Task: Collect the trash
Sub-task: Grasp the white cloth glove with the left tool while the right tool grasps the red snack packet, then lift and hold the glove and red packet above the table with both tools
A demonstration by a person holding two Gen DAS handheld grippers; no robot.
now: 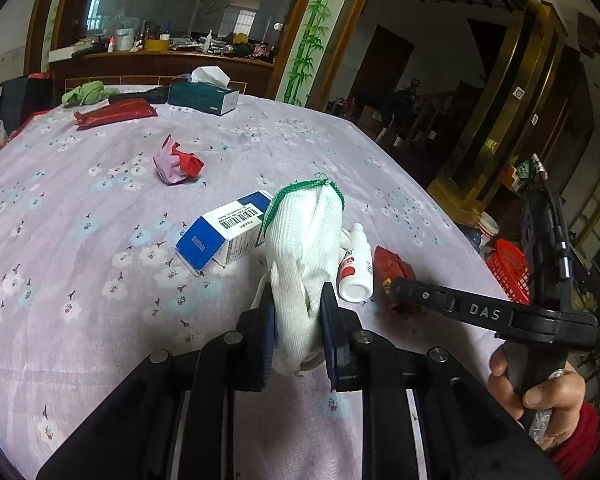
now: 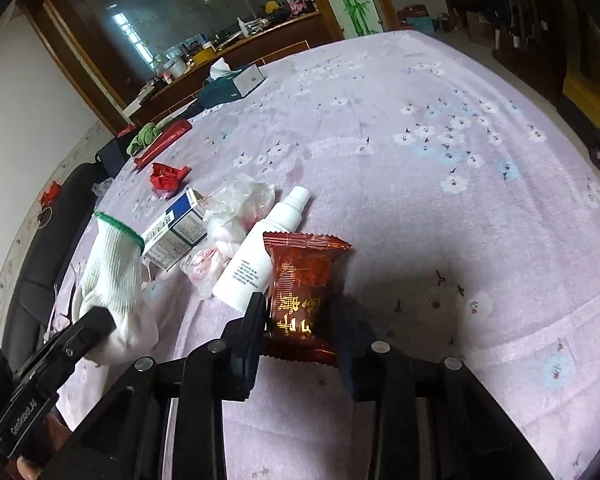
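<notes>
Trash lies clustered at frame centre on the lilac tablecloth, where the left gripper pinches a white glove and the right gripper clamps a red snack wrapper, apparently ready for lifting away.

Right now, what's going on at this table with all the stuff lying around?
A person is clearing trash with a gripper in each hand. The left gripper is shut on a white knit glove, and the right gripper has its fingers on either side of a red snack wrapper. Left on the floral tablecloth are a blue and white box, a white bottle, a crumpled plastic bag and a red and pink wad.
</notes>
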